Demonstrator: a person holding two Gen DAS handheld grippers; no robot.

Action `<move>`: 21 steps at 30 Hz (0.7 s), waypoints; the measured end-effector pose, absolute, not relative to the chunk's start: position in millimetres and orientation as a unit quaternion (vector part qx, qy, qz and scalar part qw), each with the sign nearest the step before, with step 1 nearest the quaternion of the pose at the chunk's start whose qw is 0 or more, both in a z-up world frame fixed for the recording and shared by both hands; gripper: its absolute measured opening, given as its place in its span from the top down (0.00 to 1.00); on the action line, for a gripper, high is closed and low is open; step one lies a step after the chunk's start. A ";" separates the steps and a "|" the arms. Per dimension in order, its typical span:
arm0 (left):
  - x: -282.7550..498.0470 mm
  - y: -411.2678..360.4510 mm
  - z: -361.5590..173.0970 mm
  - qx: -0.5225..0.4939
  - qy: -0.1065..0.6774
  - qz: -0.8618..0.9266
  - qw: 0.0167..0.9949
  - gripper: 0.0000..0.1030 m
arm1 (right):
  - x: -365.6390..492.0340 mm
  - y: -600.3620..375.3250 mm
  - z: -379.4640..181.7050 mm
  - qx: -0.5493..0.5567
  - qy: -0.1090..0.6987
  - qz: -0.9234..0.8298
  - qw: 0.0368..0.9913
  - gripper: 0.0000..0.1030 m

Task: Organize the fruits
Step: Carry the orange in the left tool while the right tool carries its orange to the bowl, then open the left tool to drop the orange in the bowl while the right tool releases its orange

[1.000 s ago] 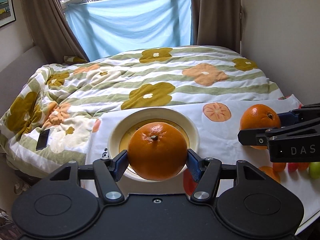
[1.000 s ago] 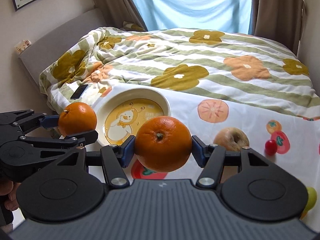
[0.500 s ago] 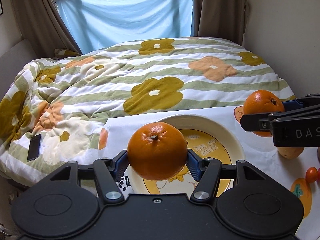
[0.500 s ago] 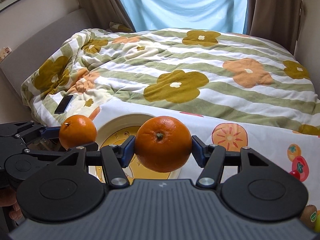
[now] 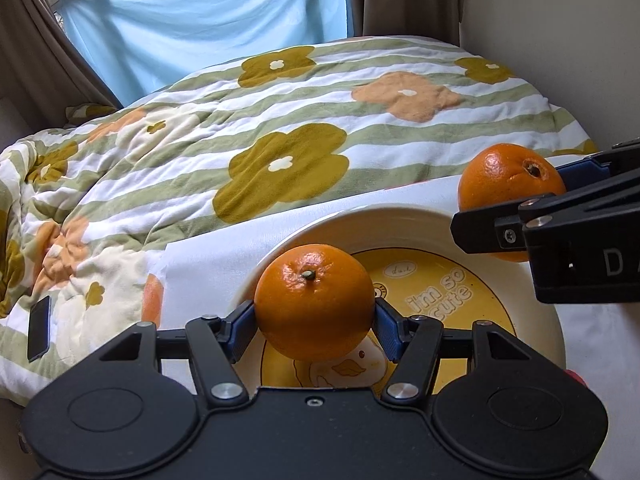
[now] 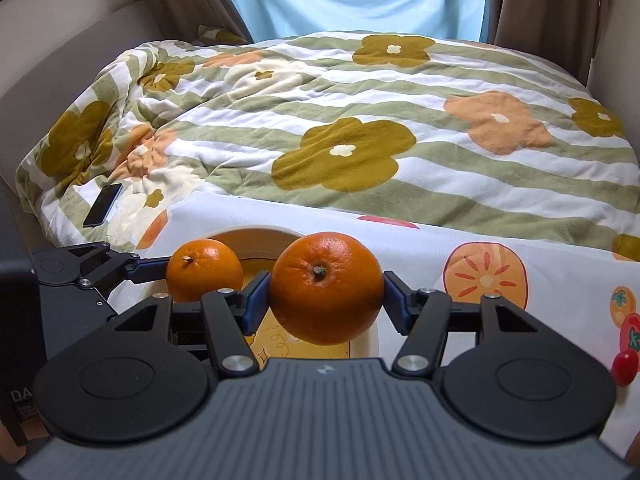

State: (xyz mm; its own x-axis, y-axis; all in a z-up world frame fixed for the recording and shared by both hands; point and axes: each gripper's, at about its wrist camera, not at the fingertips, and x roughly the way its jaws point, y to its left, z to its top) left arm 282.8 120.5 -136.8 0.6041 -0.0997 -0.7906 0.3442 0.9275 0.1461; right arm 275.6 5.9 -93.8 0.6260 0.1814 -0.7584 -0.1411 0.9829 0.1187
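The left tool (image 5: 315, 327) clamps one orange (image 5: 315, 301) above the plate (image 5: 420, 220); beside it, the right tool (image 6: 326, 300) clamps another orange (image 6: 326, 288).

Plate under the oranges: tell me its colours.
The plate has a cream rim and a yellow centre with cartoon print; clearest in the left wrist view.

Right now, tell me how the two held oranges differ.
The left orange hangs over the plate's yellow centre; the right orange hangs at its far rim. The left orange's end shows a green stem nub; the right orange's, in the left wrist view, a dark pit. Both are clamped between blue-padded fingers, clear of the plate.
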 end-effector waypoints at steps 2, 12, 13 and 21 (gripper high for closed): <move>285.2 117.6 -140.1 0.147 0.428 -0.128 0.883 0.36 | 277.5 5.6 -96.1 0.023 0.424 0.090 0.901 0.28; 271.1 124.3 -129.0 0.157 0.410 -0.142 0.887 0.07 | 278.4 5.1 -97.8 0.004 0.423 0.115 0.899 0.28; 268.6 125.0 -128.0 0.159 0.411 -0.140 0.887 0.07 | 277.8 6.0 -97.6 -0.001 0.421 0.122 0.899 0.28; 249.2 131.4 -126.2 0.151 0.426 -0.130 0.882 0.06 | 276.4 23.7 -105.7 -0.060 0.419 0.162 0.892 0.28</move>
